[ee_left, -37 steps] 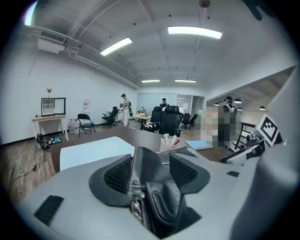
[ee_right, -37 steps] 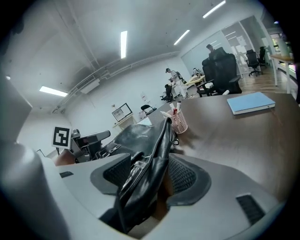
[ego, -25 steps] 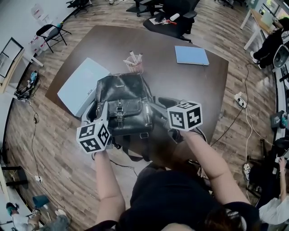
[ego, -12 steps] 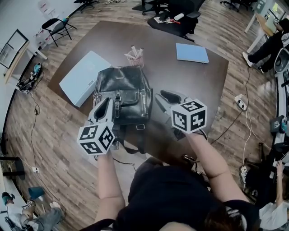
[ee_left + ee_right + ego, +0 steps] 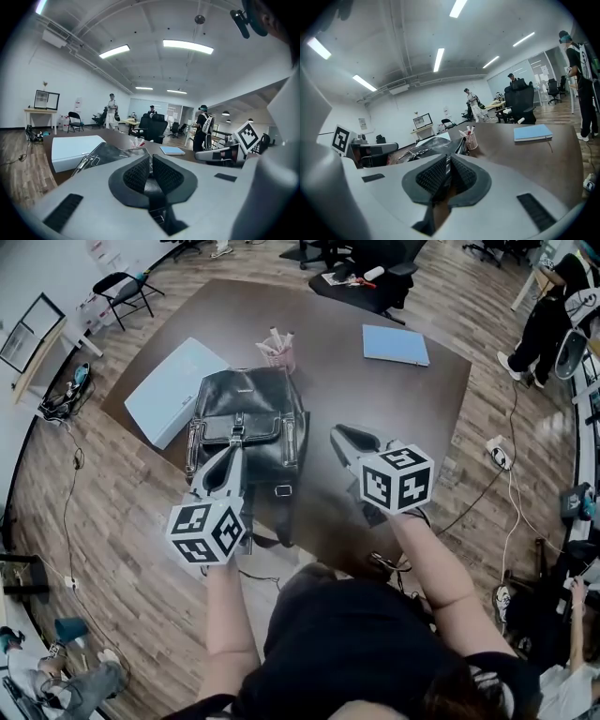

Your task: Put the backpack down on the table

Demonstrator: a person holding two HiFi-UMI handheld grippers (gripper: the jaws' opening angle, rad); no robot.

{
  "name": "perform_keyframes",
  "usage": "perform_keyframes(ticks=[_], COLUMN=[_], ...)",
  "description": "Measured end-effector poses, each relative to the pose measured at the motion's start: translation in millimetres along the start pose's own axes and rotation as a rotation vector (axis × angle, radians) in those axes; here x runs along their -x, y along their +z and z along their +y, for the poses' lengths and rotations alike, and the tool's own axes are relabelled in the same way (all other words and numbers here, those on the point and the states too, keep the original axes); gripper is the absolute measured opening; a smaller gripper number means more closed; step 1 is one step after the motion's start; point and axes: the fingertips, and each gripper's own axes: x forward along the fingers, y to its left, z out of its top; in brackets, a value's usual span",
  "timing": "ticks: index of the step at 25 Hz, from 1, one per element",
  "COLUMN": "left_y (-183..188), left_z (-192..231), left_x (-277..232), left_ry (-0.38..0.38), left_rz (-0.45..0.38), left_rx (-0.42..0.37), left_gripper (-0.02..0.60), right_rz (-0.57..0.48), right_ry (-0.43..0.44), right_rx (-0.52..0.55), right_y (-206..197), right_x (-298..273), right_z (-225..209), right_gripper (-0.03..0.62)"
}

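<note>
head view, backpack [image 5: 244, 418] on table [image 5: 375, 399] ahead of empty jaws (left gripper [image 5: 230, 457] closed, right gripper [image 5: 342, 437] just closing)

We are in an open-plan office. Just ahead of the left gripper [image 5: 236, 452] and its fingers [image 5: 223, 472] spreads a large dark meeting table [image 5: 394, 409] on wood-plank flooring [image 5: 112, 540]. A pen cup [image 5: 278, 351] and a blue notebook [image 5: 396, 345] lie farther beyond the fingers. Black swivel chairs [image 5: 366, 273] stand past the table's far edge, and a folding chair [image 5: 122, 292] far left of the fingers. Strip lights [image 5: 187, 46] line the ceiling, and people [image 5: 111, 110] stand among distant desks.
</note>
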Motion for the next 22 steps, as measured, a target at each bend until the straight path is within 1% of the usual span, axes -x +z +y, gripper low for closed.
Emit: perform_keyframes(ticks=[6,12,22], left_y=[-5.9,-16.0,-24.4], left_z=[-18.8,-33.8,-36.8], left_x=[7.8,10.5,17.6], left_ry=[-0.001,0.004,0.045], left_rz=[0.005,0.023,0.033], left_rx=[0.006,0.007,0.019], left_gripper=[0.046,0.046,0.046], right_rz=[-0.008,0.014,0.026], right_ry=[0.002,0.025,0.044], right_rx=[0.004,0.011,0.016], right_y=[-2.4,-10.7,-18.1], right_x=[12.7,16.7,21.7], right_z=[-1.5,-0.8,1.8], right_gripper=[0.019,0.018,0.018])
